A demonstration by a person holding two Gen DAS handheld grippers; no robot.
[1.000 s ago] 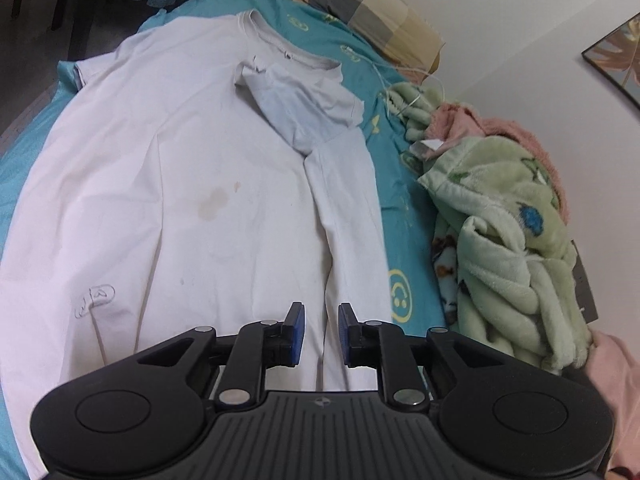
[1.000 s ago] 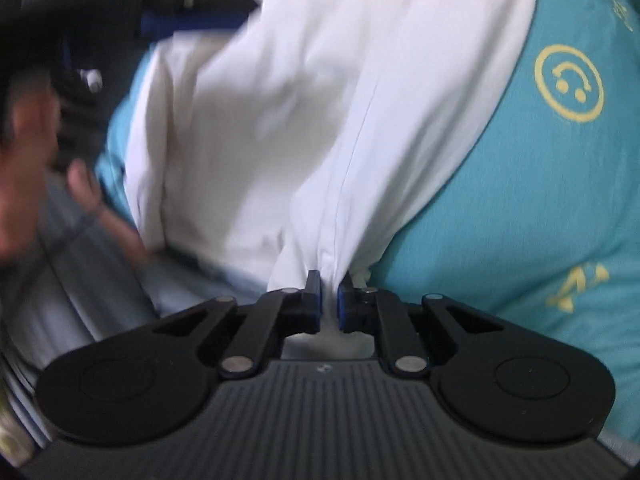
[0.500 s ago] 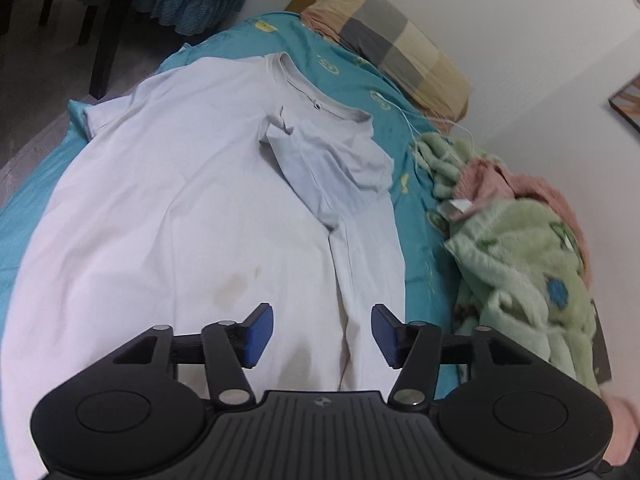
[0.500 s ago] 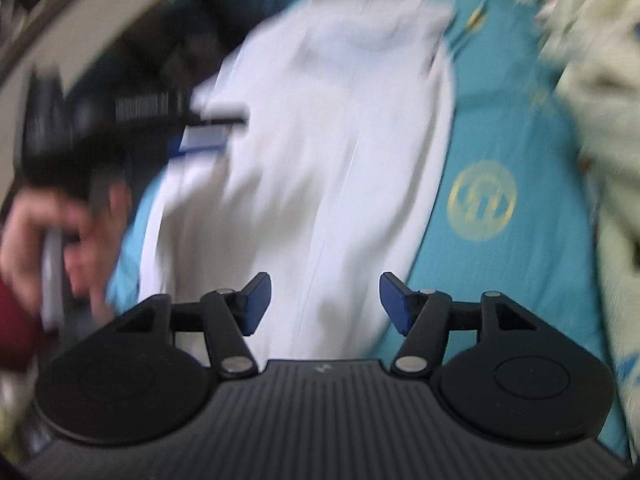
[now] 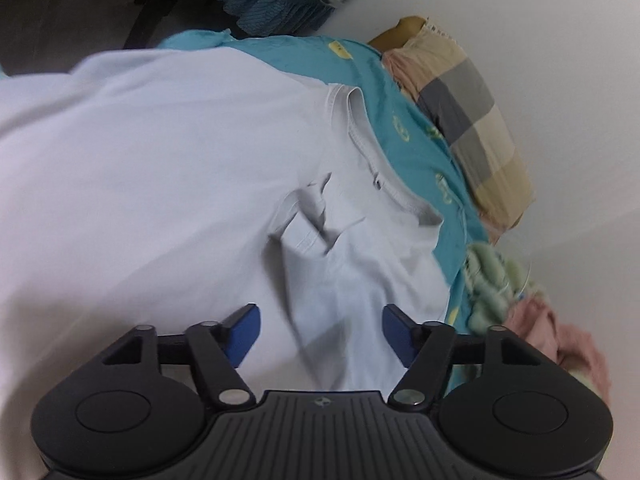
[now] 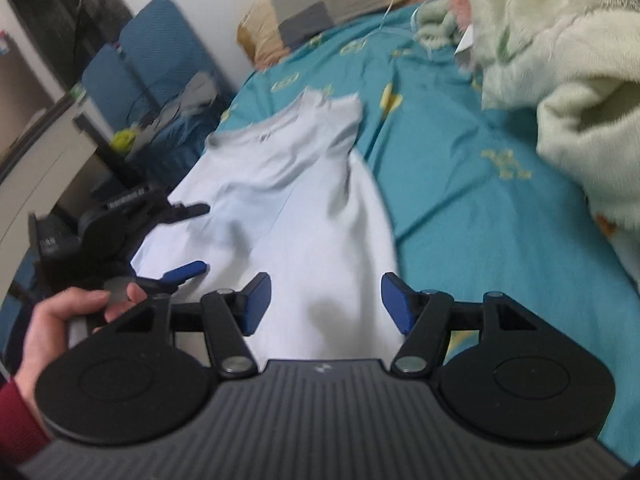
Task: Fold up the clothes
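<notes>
both grippers (image 5: 320, 334) (image 6: 325, 303) are black plastic with blue pads, silver screws; hand (image 6: 60, 320) bare, dark red sleeve (image 6: 16, 416) lower left

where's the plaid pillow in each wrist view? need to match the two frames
Left wrist: plaid pillow at upper right, against the wall, past the shirt's collar.
Right wrist: plaid pillow at top centre, at the far end of the teal bedsheet.
Shared landmark: the white T-shirt's neckline lies just short of the pillow in both views.
</notes>
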